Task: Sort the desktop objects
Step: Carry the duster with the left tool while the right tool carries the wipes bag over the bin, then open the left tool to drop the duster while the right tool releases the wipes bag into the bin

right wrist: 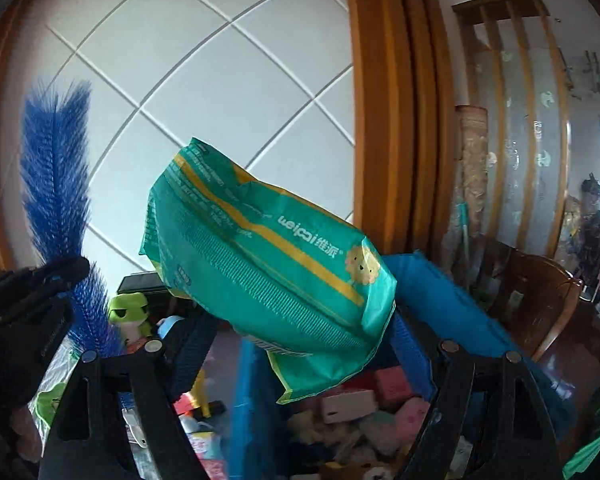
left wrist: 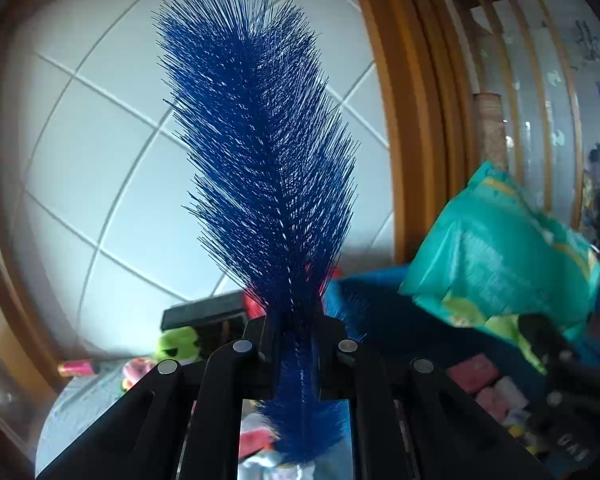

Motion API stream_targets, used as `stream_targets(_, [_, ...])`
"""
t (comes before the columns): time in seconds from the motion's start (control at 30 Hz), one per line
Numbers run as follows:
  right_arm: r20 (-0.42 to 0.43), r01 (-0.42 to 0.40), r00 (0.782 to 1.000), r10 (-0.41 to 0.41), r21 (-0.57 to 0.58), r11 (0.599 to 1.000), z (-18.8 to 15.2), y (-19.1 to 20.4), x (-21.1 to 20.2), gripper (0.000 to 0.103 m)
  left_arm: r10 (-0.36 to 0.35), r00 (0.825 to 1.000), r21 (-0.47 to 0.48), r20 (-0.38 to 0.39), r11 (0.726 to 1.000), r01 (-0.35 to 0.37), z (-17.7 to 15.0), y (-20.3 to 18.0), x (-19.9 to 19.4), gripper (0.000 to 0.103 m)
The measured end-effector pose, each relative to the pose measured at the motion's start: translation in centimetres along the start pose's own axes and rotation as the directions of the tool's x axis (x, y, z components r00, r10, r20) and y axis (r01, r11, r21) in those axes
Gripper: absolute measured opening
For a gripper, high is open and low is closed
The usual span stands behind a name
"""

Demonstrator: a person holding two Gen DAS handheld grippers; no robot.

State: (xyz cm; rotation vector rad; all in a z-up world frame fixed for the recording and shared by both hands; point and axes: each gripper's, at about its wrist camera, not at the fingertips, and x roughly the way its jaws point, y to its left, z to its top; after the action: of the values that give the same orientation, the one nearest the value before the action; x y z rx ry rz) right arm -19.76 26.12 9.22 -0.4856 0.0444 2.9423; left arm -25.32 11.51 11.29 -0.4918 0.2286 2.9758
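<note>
My left gripper (left wrist: 294, 340) is shut on a blue bristle brush (left wrist: 260, 140) that stands upright in front of the tiled wall. The brush also shows at the left of the right wrist view (right wrist: 56, 184), with the left gripper (right wrist: 40, 280) below it. My right gripper (right wrist: 300, 344) is shut on a teal "weipai" wipes pack (right wrist: 268, 276), held tilted above a blue storage bin (right wrist: 440, 300). The pack also shows in the left wrist view (left wrist: 496, 256).
The blue bin holds several small pink, white and yellow items (right wrist: 364, 412). A green frog plush (right wrist: 128, 312) and a black box (left wrist: 204, 312) sit at the back. A white tiled wall (right wrist: 204, 80), a wooden frame (right wrist: 384, 100) and a wooden chair (right wrist: 540, 292) surround the area.
</note>
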Motion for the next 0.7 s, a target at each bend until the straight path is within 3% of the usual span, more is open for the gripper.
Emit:
stream_targets(0.13, [-0.043,0.049,0.998,-0.049,-0.001,0.999,0.9,-7.7,1.2,0.082,-0.061,0.996,0.028,-0.060,0.998,0.063,2.5,-8.8,1.8,0.011])
stream_targets(0.2, [-0.094,0.069,0.993,-0.069,-0.008,0.998,0.9,-11.0,2.5,0.082,-0.058,0.993,0.062,-0.106,0.996,0.065,2.3,-12.3,3.4,0.011])
stream_targets(0.47, [-0.276,0.027,0.961,-0.030,-0.011,1.000,-3.1,-17.7,7.1,0.082,0.009,0.967,0.129,-0.254,0.991,0.025,-0.8,-20.5,7.2,0.015])
stream_targets(0.57, [-0.310,0.012,0.951,-0.012,-0.002,1.000,-3.7,-18.7,8.5,0.082,0.004,0.963,0.141,-0.270,0.989,0.035,-0.9,-21.2,7.7,0.033])
stream_targets(0.63, [-0.332,0.013,0.943,-0.013,-0.004,1.000,-3.7,-19.0,9.7,0.084,0.012,0.963,0.139,-0.270,0.990,0.026,-1.1,-21.7,7.9,0.073])
stream_targets(0.7, [-0.340,0.011,0.940,-0.012,-0.003,1.000,-3.8,-19.4,10.3,0.084,0.034,0.967,0.146,-0.252,0.989,0.003,-1.2,-22.0,8.0,0.082])
